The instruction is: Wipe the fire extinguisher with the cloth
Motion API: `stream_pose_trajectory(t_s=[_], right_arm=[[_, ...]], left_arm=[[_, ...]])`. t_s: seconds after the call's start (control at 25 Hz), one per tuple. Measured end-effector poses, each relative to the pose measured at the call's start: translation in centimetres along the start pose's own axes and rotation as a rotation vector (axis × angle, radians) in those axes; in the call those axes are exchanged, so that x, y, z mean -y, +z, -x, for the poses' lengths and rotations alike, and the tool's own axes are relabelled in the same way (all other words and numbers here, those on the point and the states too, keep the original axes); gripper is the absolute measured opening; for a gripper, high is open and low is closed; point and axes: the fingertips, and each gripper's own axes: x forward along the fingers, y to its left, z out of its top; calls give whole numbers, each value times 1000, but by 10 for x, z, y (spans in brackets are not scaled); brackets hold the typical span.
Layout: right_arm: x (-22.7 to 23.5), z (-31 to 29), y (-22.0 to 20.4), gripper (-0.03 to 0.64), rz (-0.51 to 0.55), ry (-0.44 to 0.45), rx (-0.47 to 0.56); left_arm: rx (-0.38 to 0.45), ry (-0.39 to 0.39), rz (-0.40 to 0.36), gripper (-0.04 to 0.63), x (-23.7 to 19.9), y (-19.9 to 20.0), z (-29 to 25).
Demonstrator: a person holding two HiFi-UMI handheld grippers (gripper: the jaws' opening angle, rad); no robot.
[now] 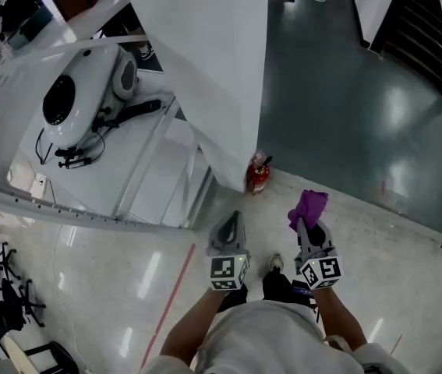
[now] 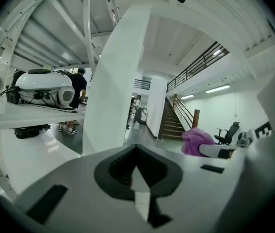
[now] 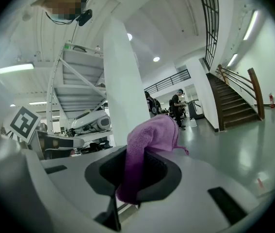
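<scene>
Fire extinguisher [image 1: 258, 176], small and red, stood on the floor touching the foot of the white pillar [image 1: 205, 68], ahead of both grippers and well apart from them. Seen steeply from above, it appeared upright, long axis vertical, valve end up. Which way the nozzle or handle faced was too small to tell.

Right gripper [image 1: 308, 224] was clamped on the purple cloth [image 3: 152, 140]. One bunched end was pinched between the jaws and the rest flopped forward over the tips. Left gripper [image 1: 234, 216] had its jaws closed together with nothing between them.

Handling, judged: the cloth is light, soft and limp. It will drape round a curved surface but may drag out of the jaws if snagged, and the grip looked deep enough to hold.

The extinguisher is probably a heavy, rigid cylinder with slick paint. A push high on the body could rock or tip it. The pillar backs it on one side only.

The best hold for steadying would be the neck or handle at the top, taken with the free left gripper. The cloth should then run along the body's length.
</scene>
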Motion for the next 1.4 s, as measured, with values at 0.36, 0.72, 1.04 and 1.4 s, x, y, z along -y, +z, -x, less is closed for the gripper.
stream_pose_trajectory(t_s=[0.36,0.72,1.04,1.4], right_arm=[[18,-48,-50,63,80,75,-21],[78,-108,-138,63,112,104,-24],[120,-140,-172,62,108,135,-26],[132,-204,-191,63,163,117,-8]], left_arm=[[-18,-19,16,5,-22,-37,-50],[-4,-31,0,5,-22,-110,-120],[35,0,20,5,-2,-141,-174],[30,-42,67,5,-31,-174,-233]])
